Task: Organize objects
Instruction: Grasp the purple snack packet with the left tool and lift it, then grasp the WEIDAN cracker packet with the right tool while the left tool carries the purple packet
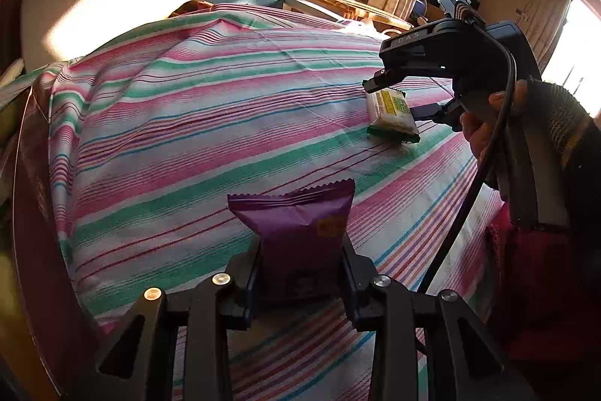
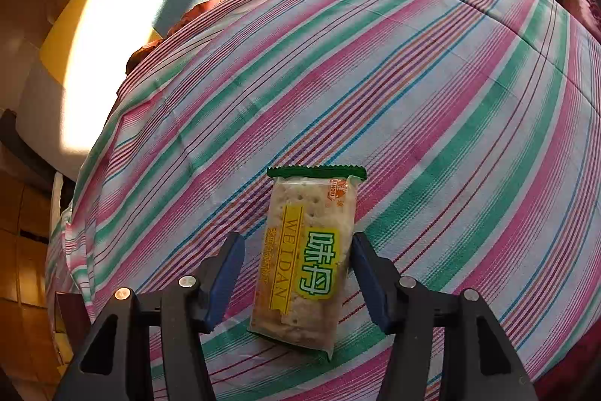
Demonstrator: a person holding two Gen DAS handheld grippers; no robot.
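On the striped bedsheet [image 2: 432,70]: two snack packets, one in each gripper's reach, sunlight falling across the cloth.
Left gripper [image 1: 300,273]: angled down toward the sheet, clenched on the purple snack packet [image 1: 296,232]; both pads press the packet's sides.
Purple snack packet: held between the left pads, its crimped end pointing away from the camera, long axis running along the fingers.
Right gripper [image 2: 296,280]: pitched steeply down over the sheet, released; the jaws stand apart on either side of the cracker packet [image 2: 308,262]. The left pad shows a clear gap from the wrapper; the right pad sits just beside its edge.
Right gripper in the left view [image 1: 405,96]: seen side-on at the right, fingers straddling the cracker packet [image 1: 392,115], with the person's hand [image 1: 488,123] wrapped around the handle and a dark knitted sleeve [image 1: 563,123] behind it; a black cable [image 1: 477,183] hangs down from the tool.
Cracker packet: lies flat on the sheet, label up, reading WEIDAN; green crimped end pointing away from the right camera, long axis roughly along the fingers, tilted a little.
Packets: well apart from each other.
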